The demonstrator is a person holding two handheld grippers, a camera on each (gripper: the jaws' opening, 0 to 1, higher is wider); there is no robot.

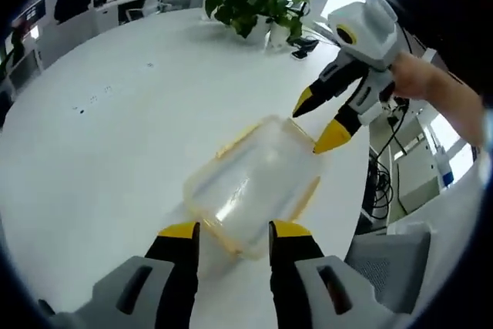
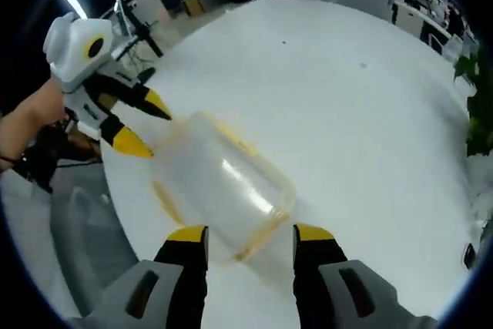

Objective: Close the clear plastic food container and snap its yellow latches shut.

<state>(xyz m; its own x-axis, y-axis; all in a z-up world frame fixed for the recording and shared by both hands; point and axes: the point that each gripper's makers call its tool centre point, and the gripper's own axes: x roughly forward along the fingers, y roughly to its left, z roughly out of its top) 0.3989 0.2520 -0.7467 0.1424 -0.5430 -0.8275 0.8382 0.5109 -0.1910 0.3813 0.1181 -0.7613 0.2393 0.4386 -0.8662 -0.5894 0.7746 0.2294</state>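
Left gripper view: white table [image 1: 115,129] in office, potted plant [image 1: 250,1] behind

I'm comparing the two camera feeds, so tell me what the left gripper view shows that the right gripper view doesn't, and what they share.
Left gripper view alone: a potted plant at the table's far edge, a dark object beside it, and the right gripper coming in open from the right, one jaw tip close to the container's far corner.

Right gripper view alone: the left gripper coming in open from the left at the container's far end, plus green leaves at the right border.

Both: the clear container with yellow latches on the white table, office desks behind.
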